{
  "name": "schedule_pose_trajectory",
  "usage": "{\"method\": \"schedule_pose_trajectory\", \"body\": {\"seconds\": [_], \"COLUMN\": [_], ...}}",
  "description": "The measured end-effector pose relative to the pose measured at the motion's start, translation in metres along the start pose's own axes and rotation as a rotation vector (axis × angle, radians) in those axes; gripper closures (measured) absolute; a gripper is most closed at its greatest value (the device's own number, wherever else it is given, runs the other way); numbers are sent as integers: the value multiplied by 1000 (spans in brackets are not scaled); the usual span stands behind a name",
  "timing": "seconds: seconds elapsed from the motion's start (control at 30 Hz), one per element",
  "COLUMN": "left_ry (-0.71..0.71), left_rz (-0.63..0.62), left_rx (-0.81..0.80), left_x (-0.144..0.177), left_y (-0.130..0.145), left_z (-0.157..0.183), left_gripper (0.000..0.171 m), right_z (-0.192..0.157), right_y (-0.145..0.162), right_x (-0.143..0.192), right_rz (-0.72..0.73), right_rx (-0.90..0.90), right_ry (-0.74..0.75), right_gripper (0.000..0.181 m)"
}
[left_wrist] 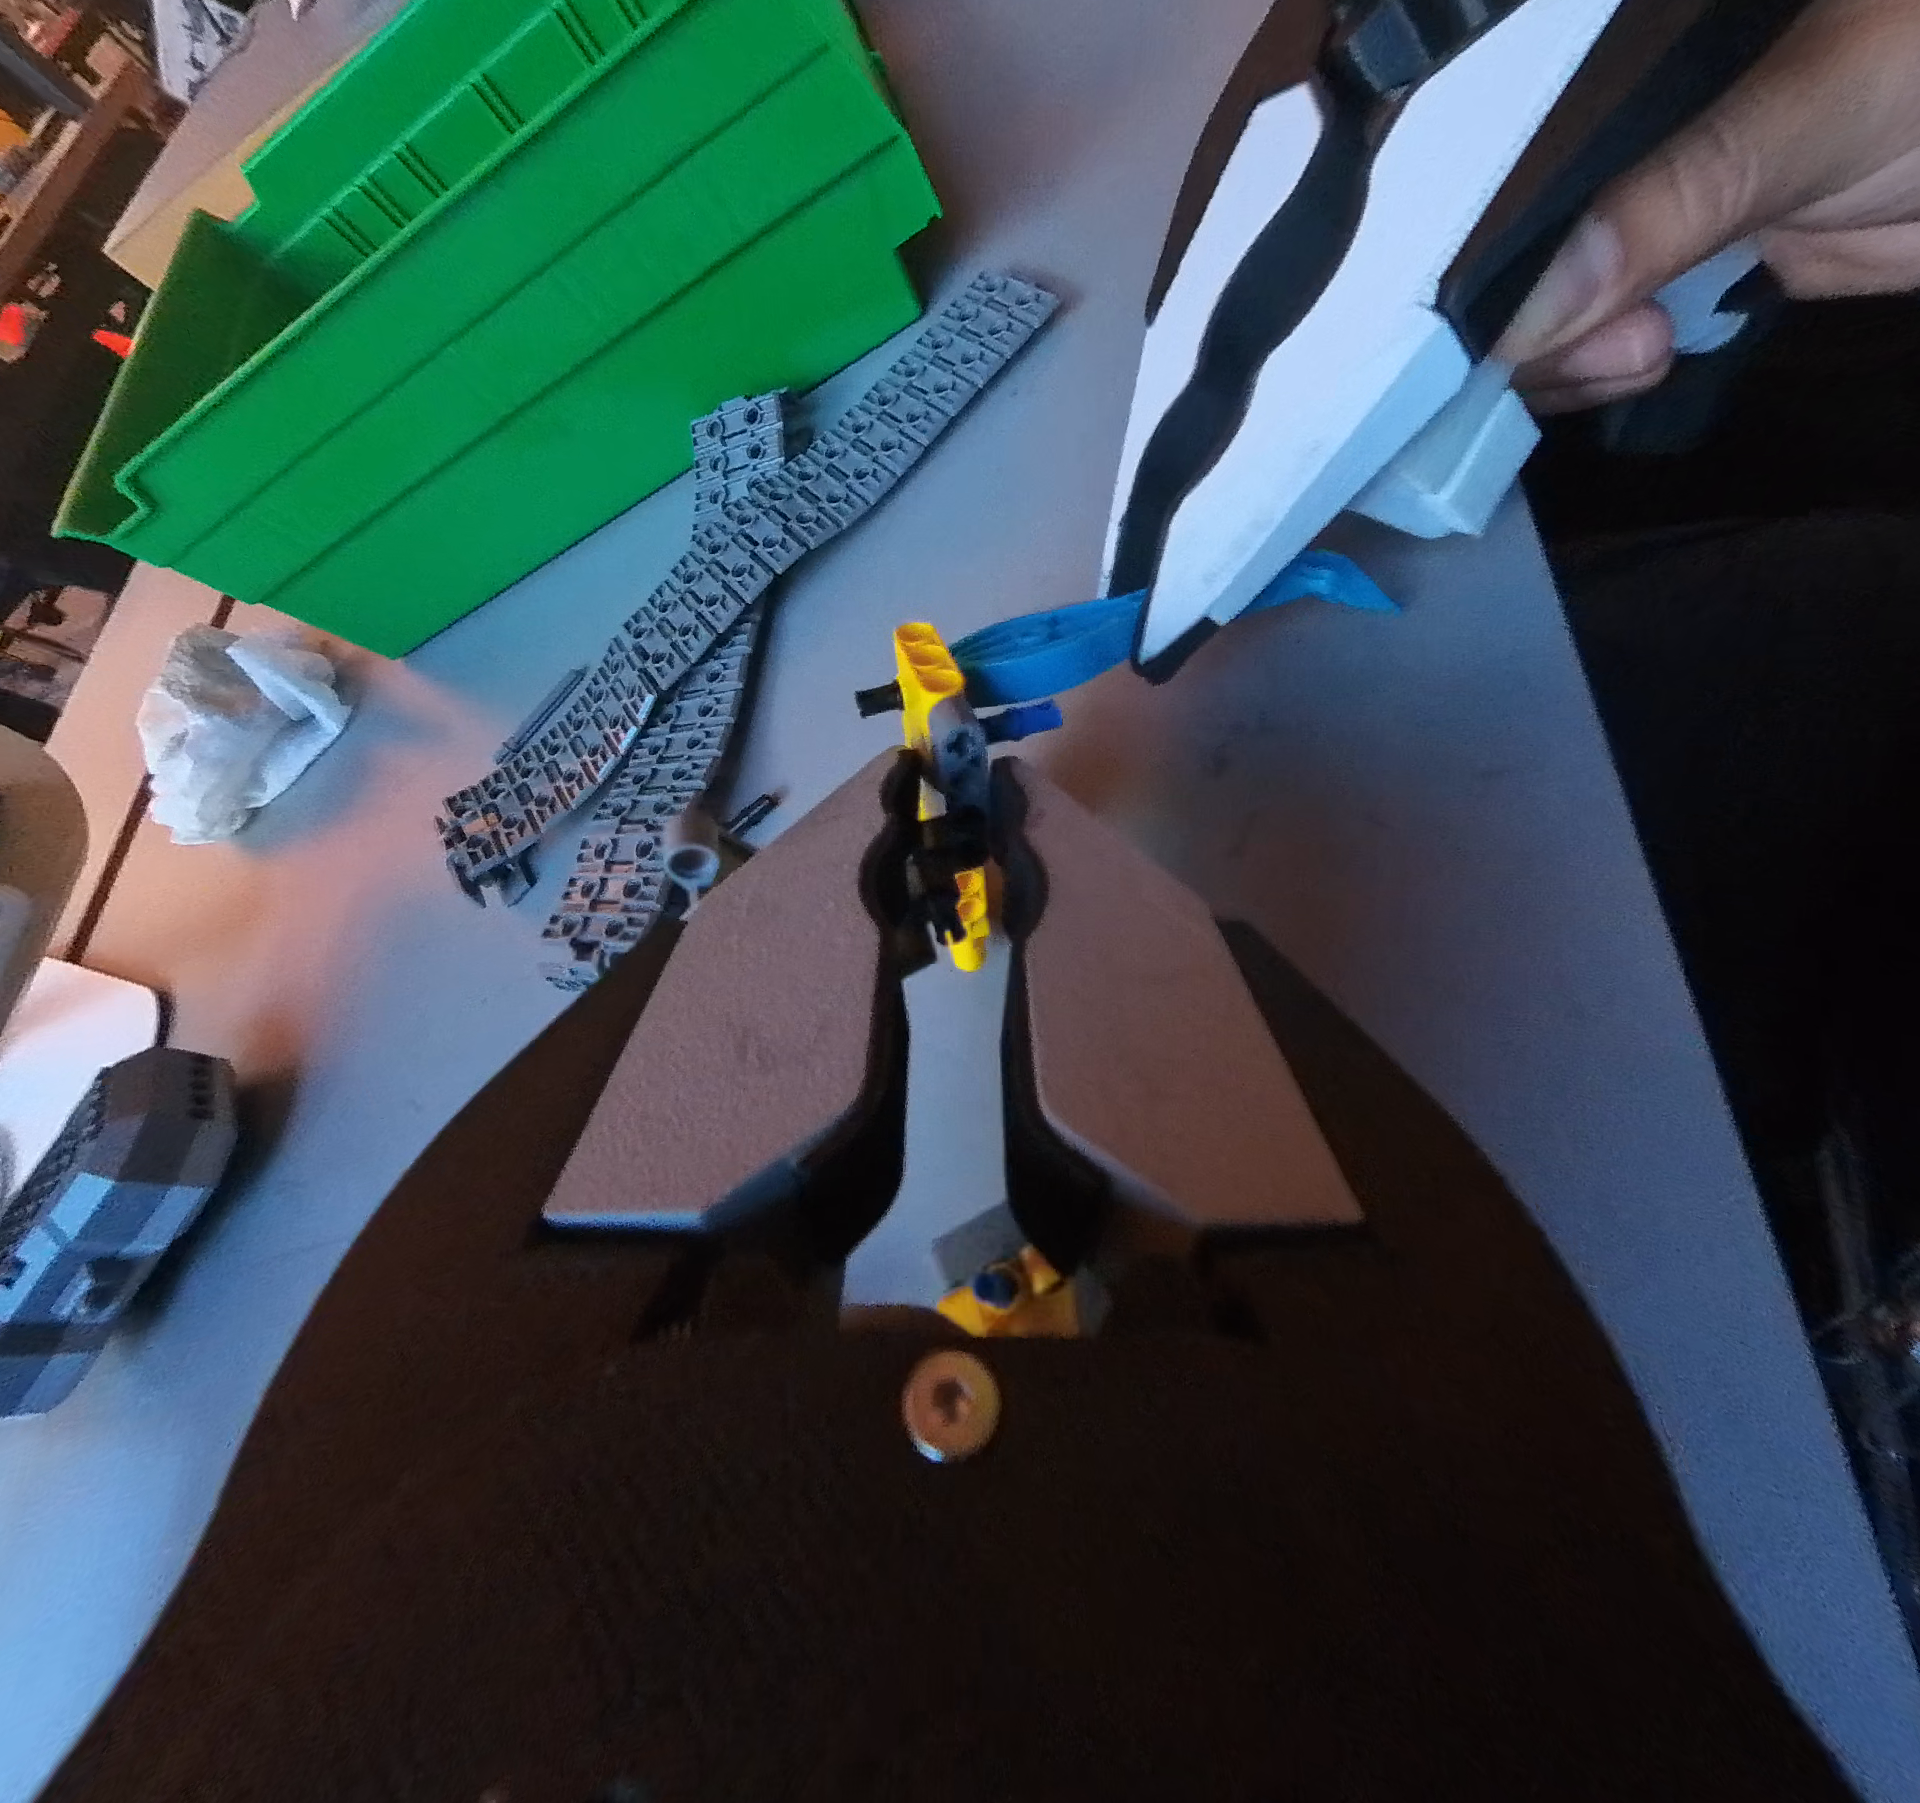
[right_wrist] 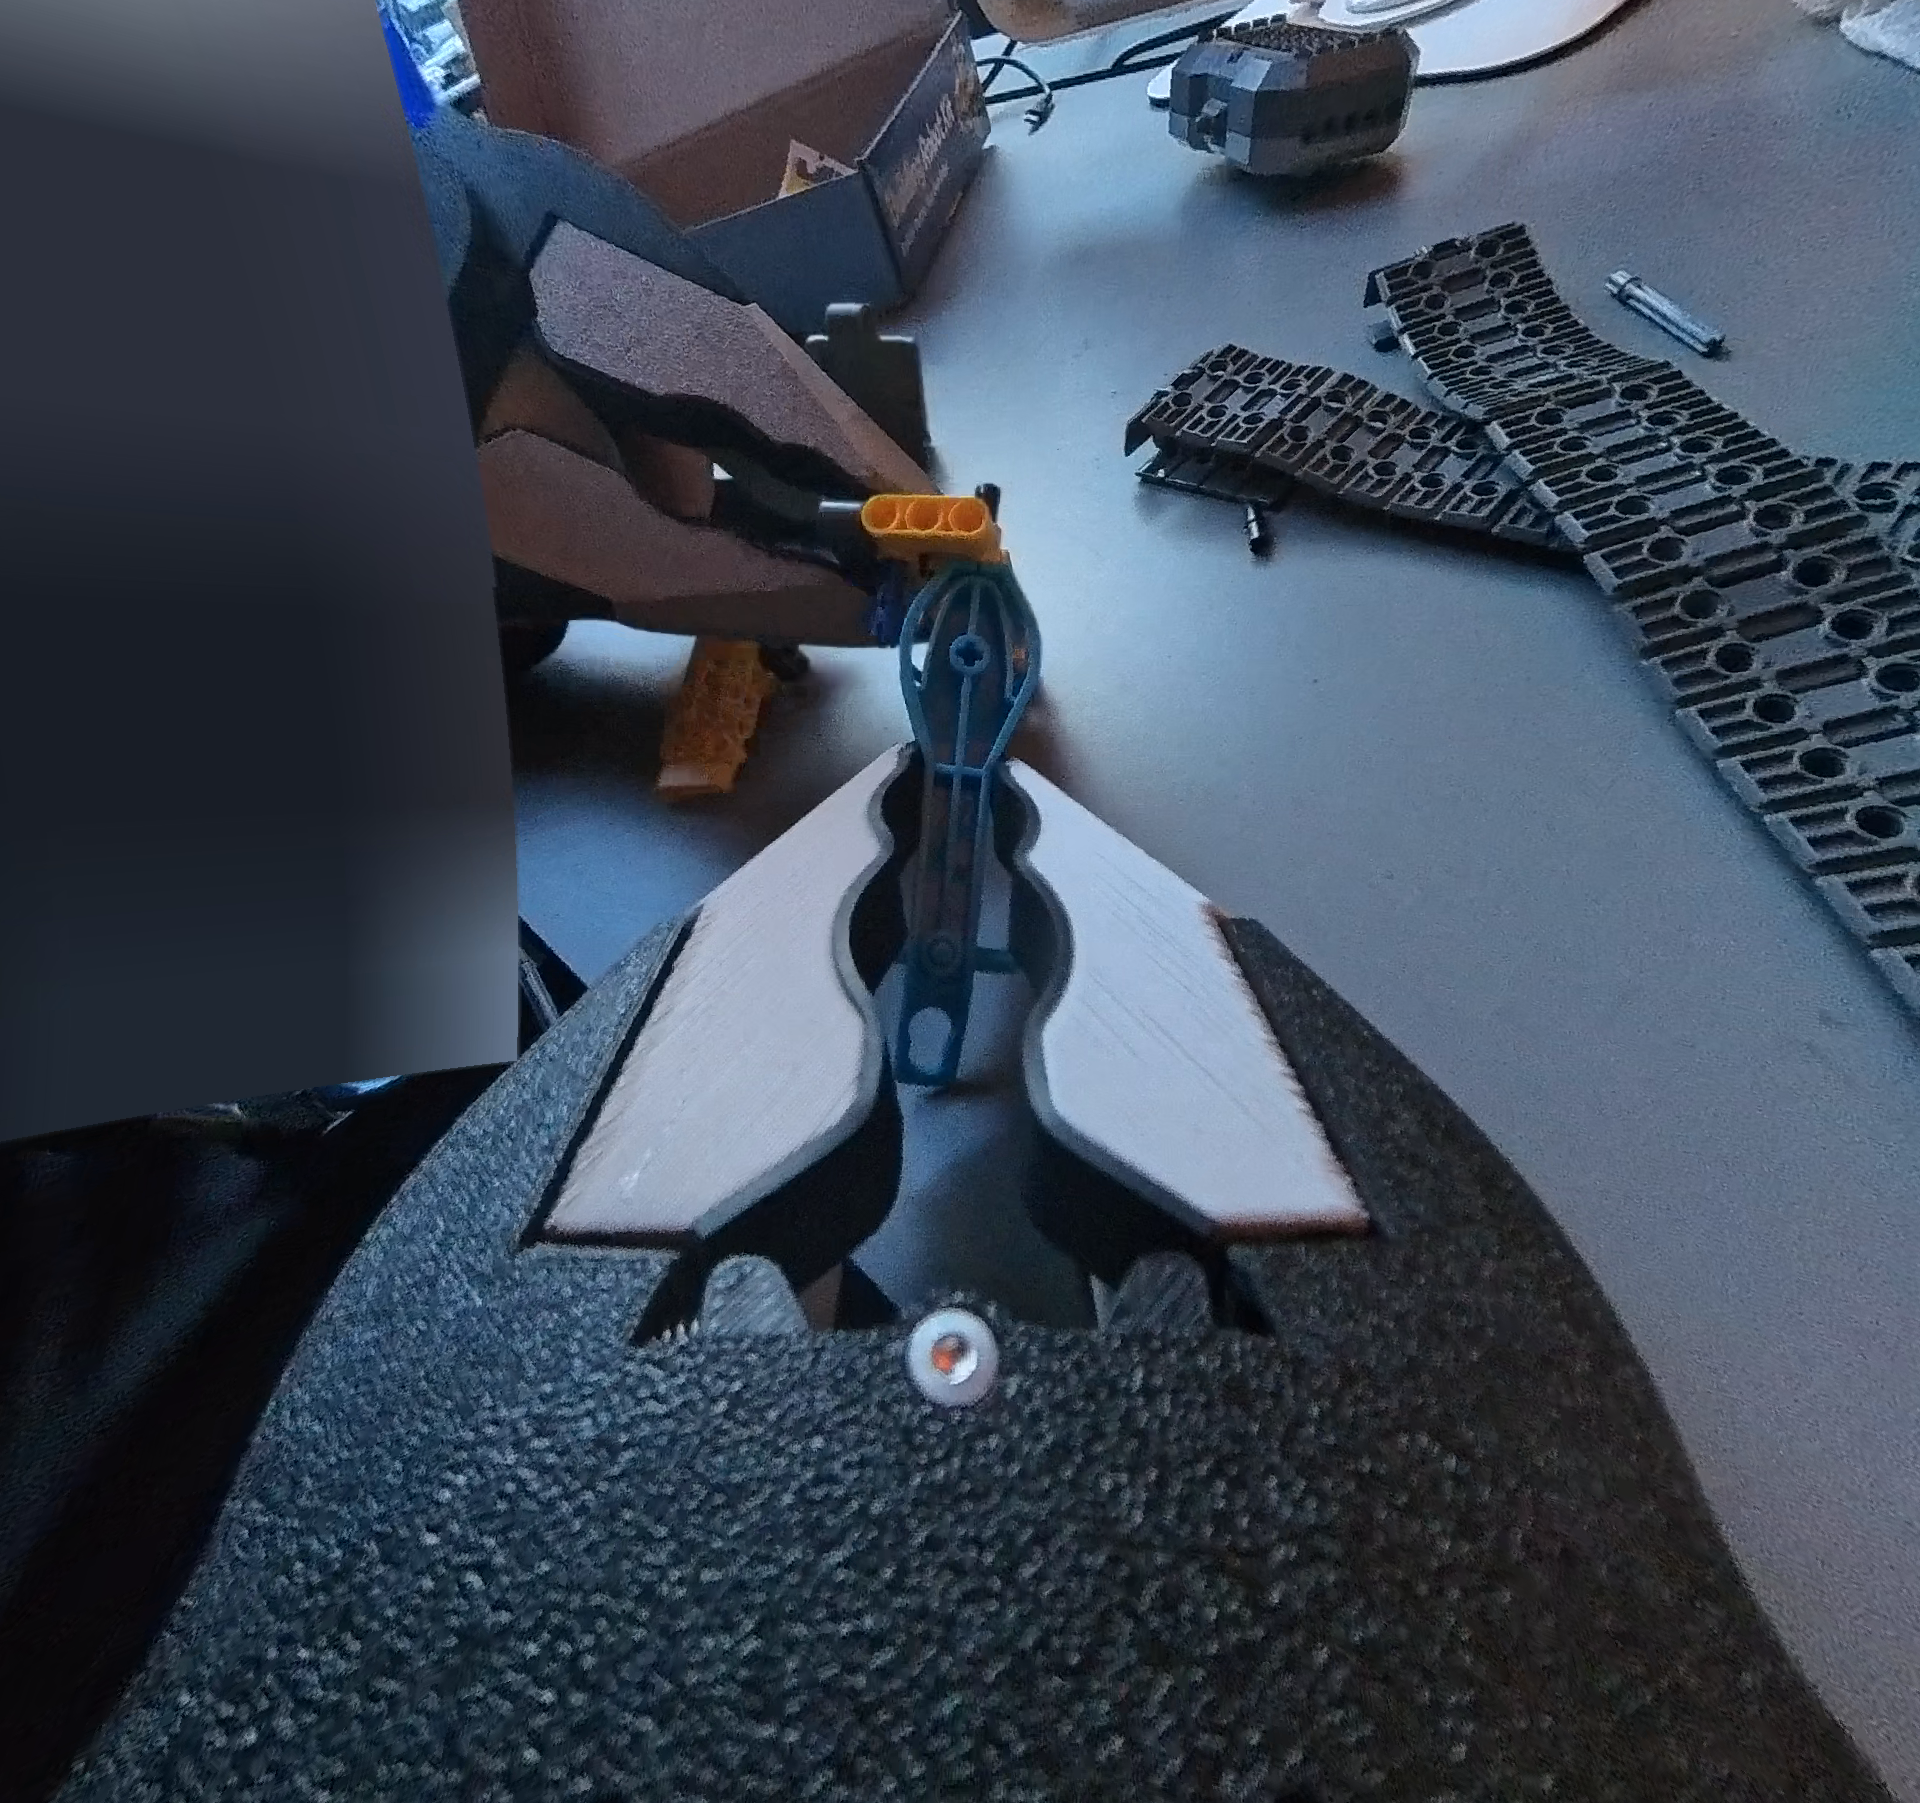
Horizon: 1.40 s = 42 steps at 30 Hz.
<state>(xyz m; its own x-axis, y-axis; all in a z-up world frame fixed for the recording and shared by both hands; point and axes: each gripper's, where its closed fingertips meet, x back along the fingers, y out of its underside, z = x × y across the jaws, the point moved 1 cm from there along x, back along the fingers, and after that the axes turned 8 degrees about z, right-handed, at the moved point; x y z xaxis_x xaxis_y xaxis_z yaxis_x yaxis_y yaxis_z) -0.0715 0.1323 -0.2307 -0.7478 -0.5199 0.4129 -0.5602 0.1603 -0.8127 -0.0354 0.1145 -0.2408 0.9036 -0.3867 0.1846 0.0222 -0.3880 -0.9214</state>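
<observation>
The yellow beam assy [left_wrist: 940,787] is clamped in the left gripper [left_wrist: 951,818], long axis running fwd toward 12 o'clock. The blue lattice piece [right_wrist: 961,818] is gripped by the right gripper [right_wrist: 956,797], axis also along the fingers. Blue tip meets the yellow end at approx 12 o'clock in right wrist view. Grey track strips [left_wrist: 748,610] lie at 10 o'clock, beside the green bin [left_wrist: 520,278].

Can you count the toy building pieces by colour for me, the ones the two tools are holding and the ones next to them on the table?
Yellow: 2, held piece, loose piece
Blue: 1, held piece
Grey tracks: 3
Grey block model: 1
Green bin: 1
Total: 8
</observation>
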Motion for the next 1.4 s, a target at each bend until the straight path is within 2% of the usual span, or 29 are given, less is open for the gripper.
{"method": "schedule_pose_trajectory", "body": {"seconds": [0.13, 0.37, 0.53, 0.7, 0.83, 0.9, 1.0, 1.07, 1.23, 1.4], "left_ry": [5, 62, 45, 48, 53, 64, 151, 197, 179, 137], "left_rz": [-41, -23, -17, 22, 18, 31, 74, 96, 112, 136], "left_rx": [-63, -109, -144, -163, -164, -129, 167, 278, 273, 234], "left_x": [0, 2, 0, 2, 3, 2, -1, -3, -5, -6], "left_y": [0, -2, -3, -4, -3, -3, -3, -4, -4, -6], "left_z": [-2, 1, 0, 2, 1, 1, -4, -7, -8, -11], "left_gripper": [162, 160, 160, 160, 160, 160, 163, 164, 164, 164], "right_z": [0, -1, -3, -6, -8, -9, -7, -5, -3, -1], "right_y": [-1, -2, -5, -8, -6, -4, -7, -8, -7, -9], "right_x": [-1, -1, 0, 3, 0, -1, 0, -1, -1, 0], "right_rz": [-8, -10, -23, -69, -105, -120, -101, -88, -75, -58], "right_rx": [-2, -47, -161, -364, -402, -403, -420, -409, -339, -368], "right_ry": [-31, -83, -149, -283, -300, -303, -303, -282, -229, -234], "right_gripper": [174, 175, 175, 174, 174, 174, 173, 173, 173, 173]}}
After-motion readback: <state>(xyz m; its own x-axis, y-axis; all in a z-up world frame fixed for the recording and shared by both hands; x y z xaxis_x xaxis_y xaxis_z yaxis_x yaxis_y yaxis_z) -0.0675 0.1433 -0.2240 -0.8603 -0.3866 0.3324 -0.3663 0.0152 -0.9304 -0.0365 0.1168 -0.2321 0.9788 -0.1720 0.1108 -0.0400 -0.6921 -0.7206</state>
